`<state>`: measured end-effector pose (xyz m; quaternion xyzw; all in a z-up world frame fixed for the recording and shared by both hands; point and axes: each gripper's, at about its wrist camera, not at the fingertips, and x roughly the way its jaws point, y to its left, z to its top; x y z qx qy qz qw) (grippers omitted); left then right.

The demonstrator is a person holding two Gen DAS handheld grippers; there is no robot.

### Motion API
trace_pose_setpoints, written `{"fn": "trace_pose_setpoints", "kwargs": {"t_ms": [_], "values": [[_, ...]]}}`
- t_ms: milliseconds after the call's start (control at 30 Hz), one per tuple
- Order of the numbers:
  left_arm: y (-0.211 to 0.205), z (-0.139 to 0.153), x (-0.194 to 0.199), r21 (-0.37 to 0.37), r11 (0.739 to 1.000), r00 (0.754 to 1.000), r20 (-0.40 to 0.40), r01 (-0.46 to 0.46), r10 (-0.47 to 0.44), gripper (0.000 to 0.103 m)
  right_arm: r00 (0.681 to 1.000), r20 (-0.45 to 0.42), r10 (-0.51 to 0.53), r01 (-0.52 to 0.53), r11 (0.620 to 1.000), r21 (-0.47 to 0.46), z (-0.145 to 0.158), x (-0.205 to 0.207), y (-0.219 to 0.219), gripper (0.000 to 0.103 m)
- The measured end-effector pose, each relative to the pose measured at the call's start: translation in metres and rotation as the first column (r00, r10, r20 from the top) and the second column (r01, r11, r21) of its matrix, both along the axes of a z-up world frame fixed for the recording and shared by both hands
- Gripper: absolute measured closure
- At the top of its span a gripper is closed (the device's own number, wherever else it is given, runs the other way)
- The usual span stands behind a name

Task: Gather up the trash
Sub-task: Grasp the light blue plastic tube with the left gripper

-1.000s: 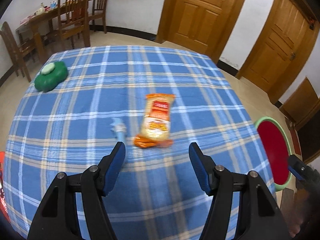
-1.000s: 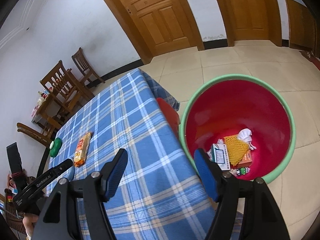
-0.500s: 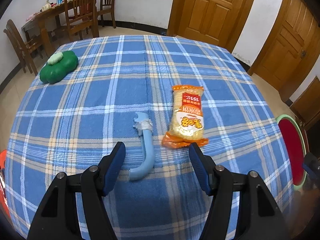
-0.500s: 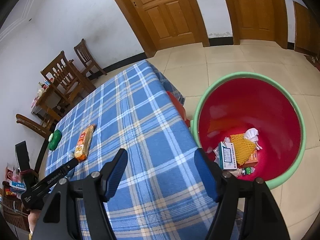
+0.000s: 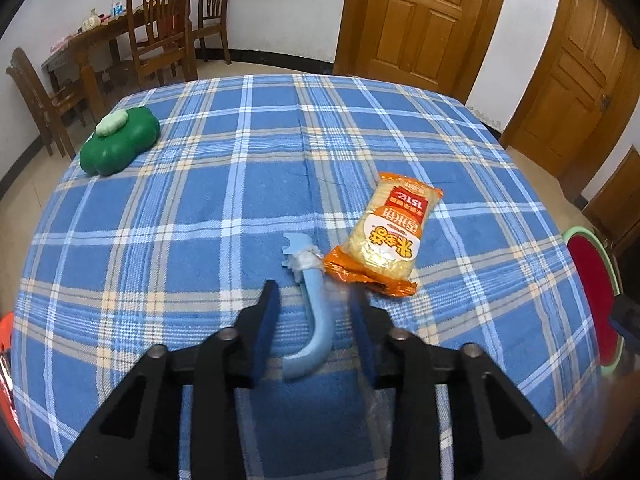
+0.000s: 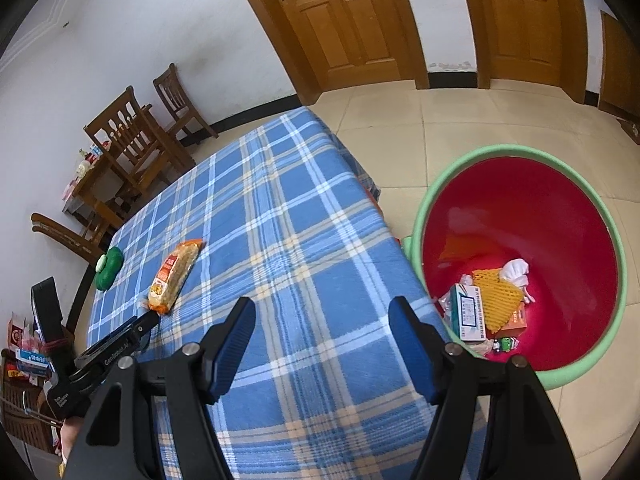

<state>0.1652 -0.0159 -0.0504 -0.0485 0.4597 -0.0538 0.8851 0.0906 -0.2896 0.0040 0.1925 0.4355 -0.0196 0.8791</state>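
Left wrist view: left gripper (image 5: 314,312) has narrowed from wide around blue curved scrap (image 5: 316,312) on table (image 5: 200,208) — pads not yet touching, right one motion-blurred. Grasp imminent. Noodle packet (image 5: 386,236) lies just beside. Right gripper (image 6: 324,344) stays wide, empty, near red bin (image 6: 560,216) — drop spot ready.

Your left gripper (image 5: 316,316) and right gripper (image 6: 323,344) are matte black frames with silver pivot screws and blue finger pads (image 6: 236,344); white "GenRobot.AI" lettering marks the left one's side.
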Motion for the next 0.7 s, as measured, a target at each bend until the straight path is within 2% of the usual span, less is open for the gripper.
{"fn": "trace_pose_setpoints", "kwargs": {"t_ms": [33,133,200,367,700], "values": [[0.001,0.0,0.0,-0.011,1.0,1.0,-0.002,-0.001,0.001,0.082,1.0,-0.001,0.004,-0.004,1.0,0.0,0.0,0.001,0.002,0.031],[0.009,0.0,0.001,-0.055,0.998,1.0,-0.011,-0.009,0.008,0.091,1.0,-0.001,0.015,-0.015,1.0,0.001,0.0,0.005,0.007,0.031],[0.013,0.0,0.001,-0.083,0.997,1.0,-0.012,-0.012,0.011,0.092,1.0,0.0,0.022,-0.022,1.0,0.0,0.001,0.007,0.011,0.031],[0.027,0.006,-0.002,-0.133,0.991,0.999,0.002,-0.032,0.032,0.093,0.999,0.008,0.047,-0.047,0.999,-0.005,0.004,0.012,0.023,0.031],[0.051,0.018,-0.007,-0.155,0.984,0.996,0.024,-0.083,0.087,0.093,0.993,0.016,0.115,-0.115,0.993,0.009,0.004,0.027,0.052,0.031]]}}
